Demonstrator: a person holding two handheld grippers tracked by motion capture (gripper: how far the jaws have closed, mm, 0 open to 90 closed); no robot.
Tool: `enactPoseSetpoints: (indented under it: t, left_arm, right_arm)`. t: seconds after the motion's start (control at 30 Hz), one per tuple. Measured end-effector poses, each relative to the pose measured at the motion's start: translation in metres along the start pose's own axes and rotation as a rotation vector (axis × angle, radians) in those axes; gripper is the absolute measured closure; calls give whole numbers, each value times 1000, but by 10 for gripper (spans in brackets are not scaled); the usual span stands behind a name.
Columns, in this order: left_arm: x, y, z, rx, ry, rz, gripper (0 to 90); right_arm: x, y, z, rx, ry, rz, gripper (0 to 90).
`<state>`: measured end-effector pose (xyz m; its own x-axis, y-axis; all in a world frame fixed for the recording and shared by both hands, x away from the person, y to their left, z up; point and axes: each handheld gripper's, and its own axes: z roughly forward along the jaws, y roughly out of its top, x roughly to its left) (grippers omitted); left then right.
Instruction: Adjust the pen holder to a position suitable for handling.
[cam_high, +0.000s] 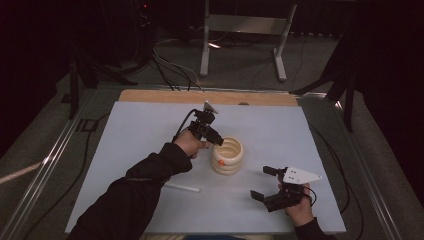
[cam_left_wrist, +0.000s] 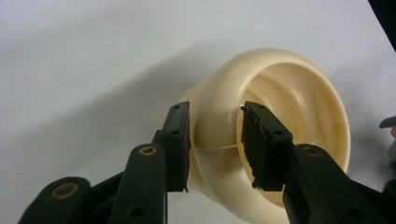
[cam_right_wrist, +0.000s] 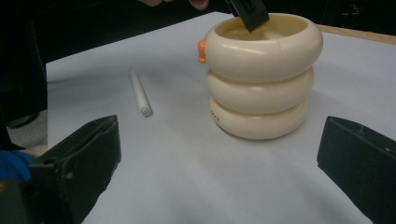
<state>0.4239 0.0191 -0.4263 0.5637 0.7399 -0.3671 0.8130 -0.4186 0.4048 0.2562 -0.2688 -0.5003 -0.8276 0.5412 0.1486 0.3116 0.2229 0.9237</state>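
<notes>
A cream holder (cam_high: 227, 156) made of three stacked rings stands upright near the middle of the white table, with a small orange knob (cam_right_wrist: 202, 50) on its top ring. My left gripper (cam_high: 219, 140) comes down on its rim from the left and is shut on the wall. In the left gripper view one jaw is outside and one inside the holder (cam_left_wrist: 280, 93), around the gripper's midpoint (cam_left_wrist: 215, 140). My right gripper (cam_high: 261, 182) is open near the front right, facing the holder (cam_right_wrist: 264, 74) from a distance; nothing lies at its midpoint (cam_right_wrist: 219, 154). A white stick (cam_high: 182, 187) lies flat on the table.
The white sheet (cam_high: 140, 130) covers the table, with a strip of wood (cam_high: 200, 96) showing along the far edge. Cables (cam_high: 172, 70) and a metal stand (cam_high: 245, 30) are on the floor beyond. The white stick (cam_right_wrist: 139, 92) lies left of the holder.
</notes>
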Motion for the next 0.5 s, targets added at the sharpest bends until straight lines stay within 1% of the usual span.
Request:
enactPoseSetpoints:
  t: [0.07,0.17,0.2,0.27,0.33,0.4,0.43,0.47,0.5]
  left_arm:
    - [0,1,-5,-9,7,7,631]
    - [1,2,-12,-23,4,14,619]
    - [1,2,-14,-24,5,24,619]
    - [3,2,-19,-35,-5,27,604]
    - [4,1,-24,-41,-1,44,600]
    - [5,0,-28,-48,-10,44,584]
    - [6,-1,-30,-49,-4,55,582]
    - [7,-1,-32,-46,-2,66,554]
    - [8,-3,-34,-51,-15,60,548]
  right_arm:
    - [0,0,0,0,1,-1,0]
    - [1,0,0,0,1,-1,0]
    - [1,0,0,0,1,-2,0]
    - [0,0,0,-1,1,0,0]
    - [0,0,0,-2,3,2,0]
    - [0,0,0,-1,1,-1,0]
    - [0,0,0,-2,3,0,0]
    - [0,0,0,-2,3,0,0]
    - [0,0,0,0,2,0,0]
